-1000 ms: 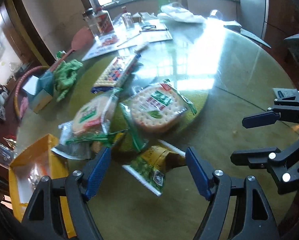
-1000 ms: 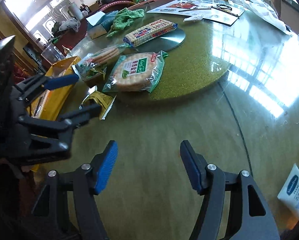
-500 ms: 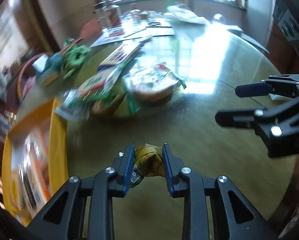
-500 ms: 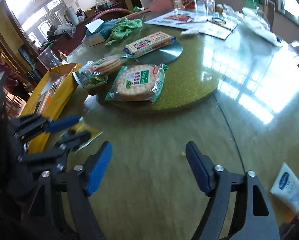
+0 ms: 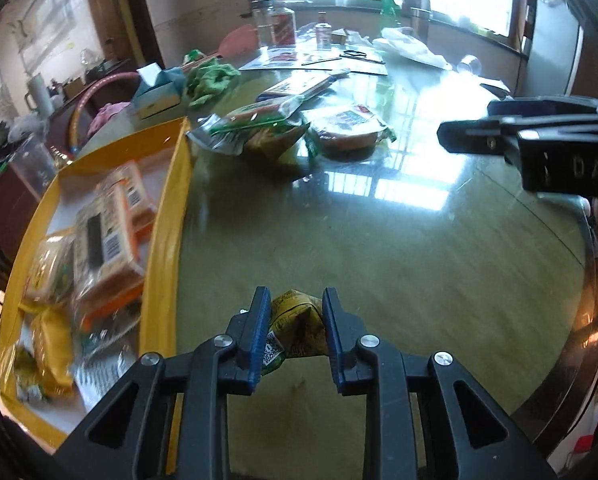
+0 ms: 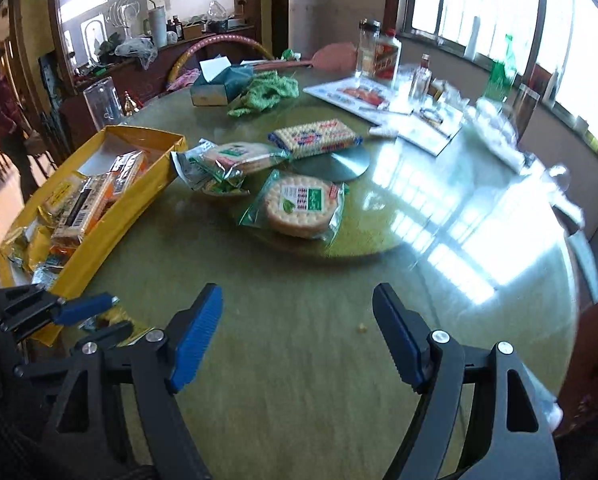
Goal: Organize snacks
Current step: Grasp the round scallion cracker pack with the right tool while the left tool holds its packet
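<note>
My left gripper [image 5: 295, 320] is shut on a small yellow snack packet [image 5: 297, 330] and holds it above the table, just right of the yellow box [image 5: 167, 216]. The box holds several snack packs [image 5: 107, 240]. In the right wrist view the left gripper [image 6: 99, 320] shows at lower left beside the box [image 6: 111, 224]. My right gripper [image 6: 297, 332] is open and empty over the table's near part. A round cracker pack [image 6: 303, 210], a green-wrapped cracker pack [image 6: 231, 160] and a long biscuit pack [image 6: 317, 138] lie on the turntable.
A tissue box [image 6: 219, 86], a green cloth [image 6: 267, 92], papers [image 6: 379, 104], bottles [image 6: 383, 56] and a white plastic bag [image 5: 411, 46] stand at the table's far side. A crumb [image 6: 362, 328] lies near my right gripper. The table edge [image 5: 591, 280] curves on the right.
My left gripper closed on the yellow packet, lifted it and carried it left toward the yellow box. My right gripper drew back and stayed open.
</note>
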Demonstrator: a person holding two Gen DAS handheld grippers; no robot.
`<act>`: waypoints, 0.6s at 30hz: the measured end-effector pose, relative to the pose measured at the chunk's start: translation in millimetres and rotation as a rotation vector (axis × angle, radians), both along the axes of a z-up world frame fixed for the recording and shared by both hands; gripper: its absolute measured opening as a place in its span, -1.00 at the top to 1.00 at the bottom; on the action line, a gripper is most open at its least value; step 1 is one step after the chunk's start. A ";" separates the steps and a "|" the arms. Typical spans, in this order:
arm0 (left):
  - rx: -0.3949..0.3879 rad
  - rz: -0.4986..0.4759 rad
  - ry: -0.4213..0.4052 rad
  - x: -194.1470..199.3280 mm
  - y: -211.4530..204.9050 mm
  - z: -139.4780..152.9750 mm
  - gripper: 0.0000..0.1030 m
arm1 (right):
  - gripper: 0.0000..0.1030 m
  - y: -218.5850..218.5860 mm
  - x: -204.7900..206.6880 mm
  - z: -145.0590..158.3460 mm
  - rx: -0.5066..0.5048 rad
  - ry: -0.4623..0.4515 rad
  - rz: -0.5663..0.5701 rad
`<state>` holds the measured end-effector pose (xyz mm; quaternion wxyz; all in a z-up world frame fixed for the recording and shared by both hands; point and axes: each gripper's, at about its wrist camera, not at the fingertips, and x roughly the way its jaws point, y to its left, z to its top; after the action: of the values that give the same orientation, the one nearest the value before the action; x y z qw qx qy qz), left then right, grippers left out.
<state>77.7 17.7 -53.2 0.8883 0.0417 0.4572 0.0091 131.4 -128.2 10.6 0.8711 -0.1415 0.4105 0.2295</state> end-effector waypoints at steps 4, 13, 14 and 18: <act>0.019 0.029 -0.003 -8.9 4.7 -1.0 0.51 | -0.51 12.5 -5.2 3.5 -0.046 -0.029 -0.025; -0.034 0.068 -0.017 -18.9 23.7 -0.6 0.52 | -0.56 24.8 24.9 -14.4 0.040 0.077 0.036; -0.038 0.070 -0.018 -19.3 24.8 -0.4 0.53 | -0.58 25.2 33.6 -18.7 0.057 0.105 0.041; -0.055 0.077 -0.028 -20.9 29.5 0.1 0.57 | -0.60 26.6 95.3 -47.5 0.046 0.222 -0.007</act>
<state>56.8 47.3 -53.1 0.8944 -0.0004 0.4463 0.0312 226.6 -101.6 -36.9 0.8241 -0.0939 0.4996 0.2499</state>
